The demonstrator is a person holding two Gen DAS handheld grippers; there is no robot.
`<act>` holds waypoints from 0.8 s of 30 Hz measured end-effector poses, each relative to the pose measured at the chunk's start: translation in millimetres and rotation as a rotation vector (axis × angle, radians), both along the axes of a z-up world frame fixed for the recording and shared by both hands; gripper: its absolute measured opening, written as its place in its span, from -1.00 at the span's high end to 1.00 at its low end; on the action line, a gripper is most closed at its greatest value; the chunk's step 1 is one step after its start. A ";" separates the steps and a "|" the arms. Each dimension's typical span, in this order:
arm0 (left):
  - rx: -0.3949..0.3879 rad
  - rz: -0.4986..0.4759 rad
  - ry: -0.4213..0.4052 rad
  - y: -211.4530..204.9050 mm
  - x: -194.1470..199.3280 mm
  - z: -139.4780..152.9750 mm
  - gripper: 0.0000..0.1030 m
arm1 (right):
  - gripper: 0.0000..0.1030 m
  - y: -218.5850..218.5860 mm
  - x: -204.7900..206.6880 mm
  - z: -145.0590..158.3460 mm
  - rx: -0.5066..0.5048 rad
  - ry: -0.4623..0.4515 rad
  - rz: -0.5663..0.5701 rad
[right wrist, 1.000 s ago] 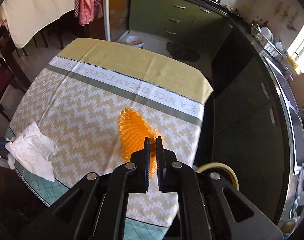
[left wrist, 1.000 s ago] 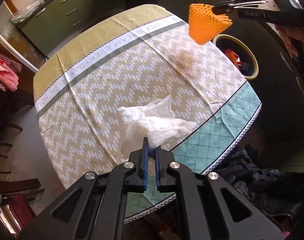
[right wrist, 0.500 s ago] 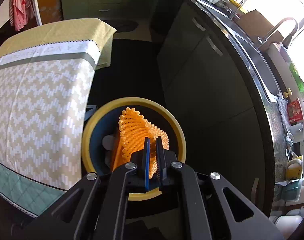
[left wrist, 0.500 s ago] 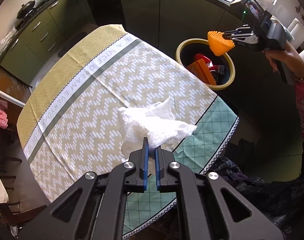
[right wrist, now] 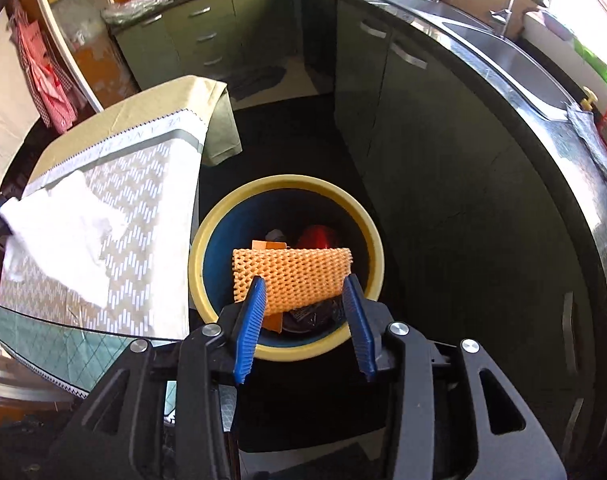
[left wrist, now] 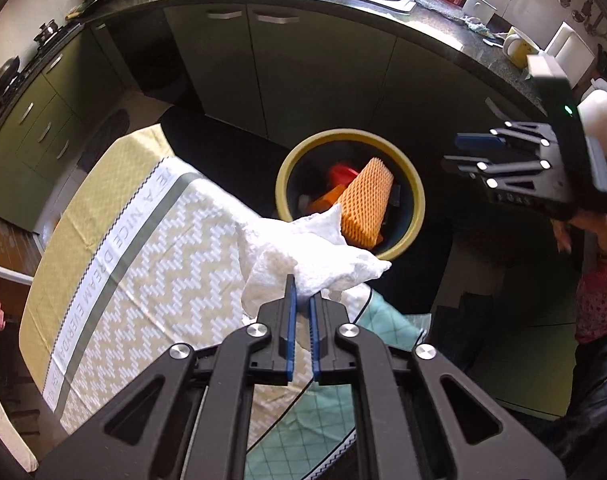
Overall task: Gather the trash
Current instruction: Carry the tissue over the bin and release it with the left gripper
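Observation:
My left gripper is shut on a crumpled white tissue, held above the table's edge near the bin; the tissue also shows in the right wrist view. My right gripper is open above the yellow-rimmed bin. The orange foam net lies loose in the bin, free of the pads. In the left wrist view the bin holds the foam net, and the right gripper hovers open to its right.
The table with the zigzag cloth stands left of the bin. Red and orange trash lies deeper in the bin. Dark green cabinets and a counter with a sink curve behind. A person's arm in pink is at right.
My right gripper opened and let the orange foam net fall into the bin. My left gripper carried the tissue over the table toward the bin.

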State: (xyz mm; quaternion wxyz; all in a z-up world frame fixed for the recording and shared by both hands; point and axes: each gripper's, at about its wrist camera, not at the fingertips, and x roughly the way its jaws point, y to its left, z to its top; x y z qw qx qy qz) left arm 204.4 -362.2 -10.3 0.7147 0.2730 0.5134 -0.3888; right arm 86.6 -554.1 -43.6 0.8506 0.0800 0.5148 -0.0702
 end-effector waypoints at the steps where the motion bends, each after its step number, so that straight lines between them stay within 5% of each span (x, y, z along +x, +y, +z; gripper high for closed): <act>1: -0.004 -0.005 0.001 -12.9 2.8 -2.6 0.89 | 0.22 -4.7 -13.3 0.4 0.008 -0.012 -0.016; 8: 0.013 0.000 0.049 -92.8 25.3 -51.0 0.89 | 0.21 -36.1 -89.1 -23.1 0.059 -0.011 -0.109; 16: 0.064 0.030 0.067 -149.5 41.3 -106.8 0.84 | 0.21 -58.0 -118.4 -51.6 0.125 -0.005 -0.164; 18: 0.067 0.033 0.060 -153.8 45.8 -113.0 0.55 | 0.21 -58.7 -119.6 -55.6 0.136 -0.004 -0.164; 20: 0.054 0.045 0.037 -154.1 48.9 -112.8 -0.03 | 0.21 -55.9 -117.1 -56.5 0.142 -0.003 -0.158; 24: 0.011 0.041 0.035 -147.4 45.3 -102.8 -0.10 | 0.19 -49.2 -119.3 -58.7 0.157 -0.017 -0.146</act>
